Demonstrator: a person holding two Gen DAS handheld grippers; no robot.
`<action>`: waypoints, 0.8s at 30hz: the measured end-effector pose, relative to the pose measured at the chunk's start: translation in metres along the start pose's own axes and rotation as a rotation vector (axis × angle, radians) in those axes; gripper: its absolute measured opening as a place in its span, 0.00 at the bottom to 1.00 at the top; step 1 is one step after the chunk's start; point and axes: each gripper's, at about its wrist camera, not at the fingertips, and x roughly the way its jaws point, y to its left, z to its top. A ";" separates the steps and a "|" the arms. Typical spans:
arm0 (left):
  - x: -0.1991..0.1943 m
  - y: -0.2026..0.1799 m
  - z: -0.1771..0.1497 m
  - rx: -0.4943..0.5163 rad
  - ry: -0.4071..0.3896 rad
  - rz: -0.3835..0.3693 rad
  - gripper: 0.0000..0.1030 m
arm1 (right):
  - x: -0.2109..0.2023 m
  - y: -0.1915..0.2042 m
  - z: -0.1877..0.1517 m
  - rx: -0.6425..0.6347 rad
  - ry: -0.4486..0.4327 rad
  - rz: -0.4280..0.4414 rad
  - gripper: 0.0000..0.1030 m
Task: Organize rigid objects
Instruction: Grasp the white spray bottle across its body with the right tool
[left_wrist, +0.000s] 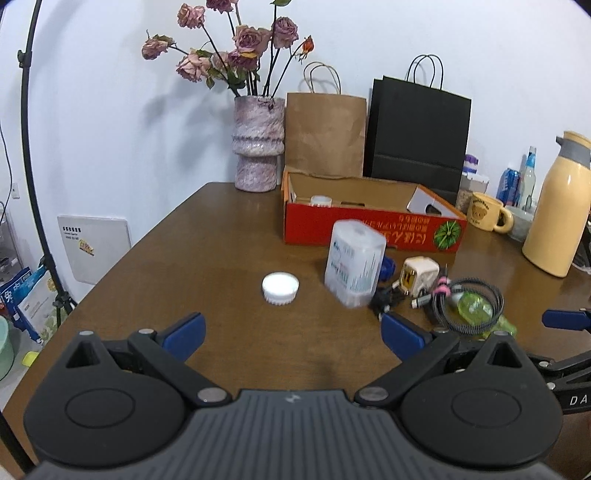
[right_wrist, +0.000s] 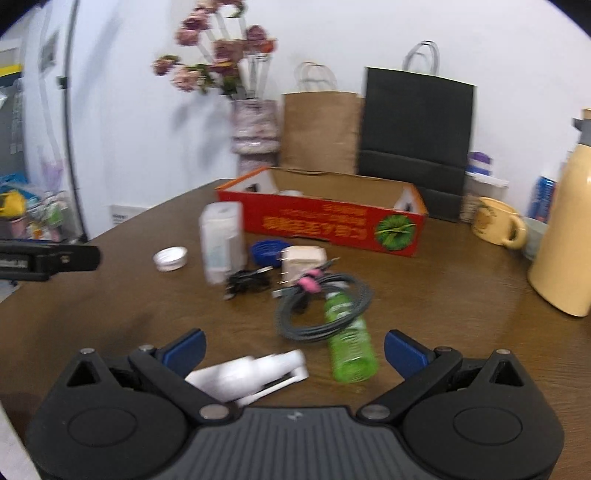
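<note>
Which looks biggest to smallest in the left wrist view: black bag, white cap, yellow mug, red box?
1. Red box
2. Black bag, close to the box
3. Yellow mug
4. White cap, near the mug's size

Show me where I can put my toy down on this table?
Bare wood lies left of the white cap, toward the vase, and just ahead of the left tool. It is crowded around the cable coil, charger and green bottle.

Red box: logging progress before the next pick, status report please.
Left claw open, empty. Right claw open, empty. Red box holds one white item; white cap, tall container, green bottle lie outside. Coiled cable overlaps bottle.
</note>
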 end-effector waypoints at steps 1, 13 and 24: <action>-0.002 0.000 -0.004 0.003 0.004 0.004 1.00 | 0.001 0.003 -0.003 -0.007 0.000 0.013 1.00; -0.015 0.011 -0.039 -0.006 0.058 0.051 1.00 | 0.024 0.018 -0.017 -0.146 0.054 0.148 1.00; -0.022 0.018 -0.043 -0.030 0.055 0.075 1.00 | 0.061 0.009 -0.010 -0.135 0.137 0.182 1.00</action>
